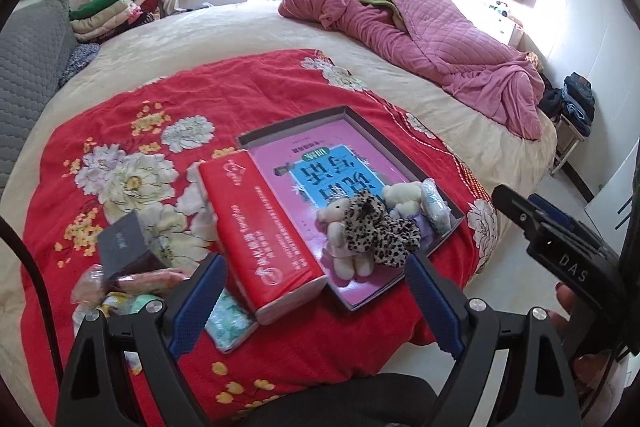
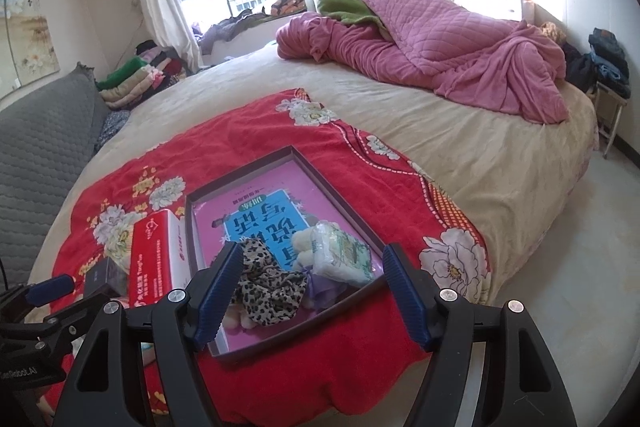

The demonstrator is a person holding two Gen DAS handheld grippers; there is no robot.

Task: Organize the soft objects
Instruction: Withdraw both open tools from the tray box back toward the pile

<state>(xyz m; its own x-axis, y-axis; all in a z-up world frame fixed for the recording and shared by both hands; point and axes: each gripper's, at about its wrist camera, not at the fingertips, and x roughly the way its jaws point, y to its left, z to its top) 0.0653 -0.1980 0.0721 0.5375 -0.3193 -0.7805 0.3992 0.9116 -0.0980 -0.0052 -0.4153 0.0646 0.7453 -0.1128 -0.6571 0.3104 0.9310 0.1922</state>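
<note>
Both grippers hang above the near edge of the red floral blanket (image 1: 248, 95), and each is spread wide with nothing between its blue pads: the left gripper (image 1: 316, 301) sits at the bottom centre of its own view, the right gripper (image 2: 314, 293) likewise in its own. The shallow cardboard box (image 1: 344, 113), lined with a pink-and-blue book cover, lies at the middle of both views and already holds a leopard-print plush (image 1: 380, 227) draped over a cream plush toy (image 1: 338, 227), a smaller cream bear (image 1: 402, 197) and a clear-wrapped tissue pack (image 2: 344, 253) in its near right corner. Outside the box, the red tissue pack (image 1: 264, 231) leans against its left wall, with a mint-patterned tissue pack (image 1: 232, 323) below it and a crinkly pile of wrapped packets (image 1: 120, 287) and a small dark box (image 1: 120, 241) at the lower left. The red pack looks light and squashy but bulky, with slick film, so I would judge it best pinched across its narrow width near the middle, firmly enough not to slide. The plush toys should compress easily and want a grip on the body, not a limb.
</note>
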